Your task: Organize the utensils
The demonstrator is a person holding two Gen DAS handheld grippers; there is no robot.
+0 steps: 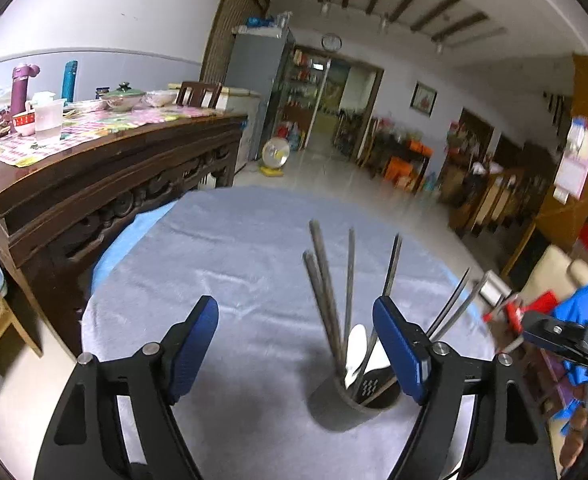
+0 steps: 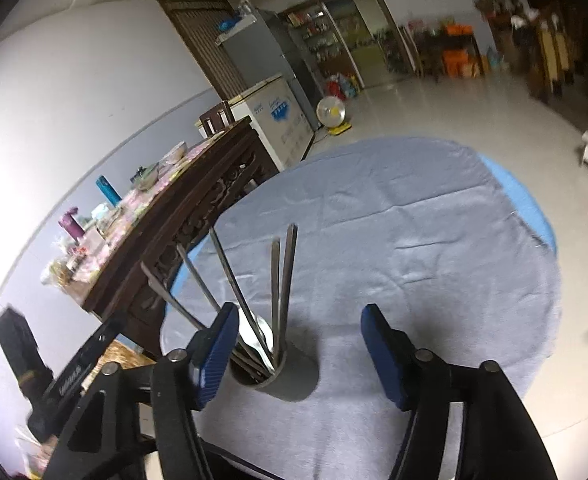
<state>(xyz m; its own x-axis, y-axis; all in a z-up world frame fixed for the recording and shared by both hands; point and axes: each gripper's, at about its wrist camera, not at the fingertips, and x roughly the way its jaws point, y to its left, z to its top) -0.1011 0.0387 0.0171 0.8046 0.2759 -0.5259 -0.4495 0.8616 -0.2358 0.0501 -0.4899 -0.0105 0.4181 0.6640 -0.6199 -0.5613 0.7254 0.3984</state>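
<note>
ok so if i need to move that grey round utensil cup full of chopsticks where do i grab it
Probably the grey round utensil cup is best gripped across its bare lower wall, coming in level from the side. The metal chopsticks and white spoon fan out above the rim, so a top approach would likely knock them. It stands upright on the pale blue-grey cloth.

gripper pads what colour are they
Blue, ribbed pads on black arms; clearest in the left wrist view.

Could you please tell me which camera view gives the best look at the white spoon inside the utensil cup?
The left wrist view: the white spoon shows its bowl clearly inside the utensil cup, among the metal handles. In the right wrist view, only a pale sliver of the spoon shows behind handles and the blue finger.
</note>
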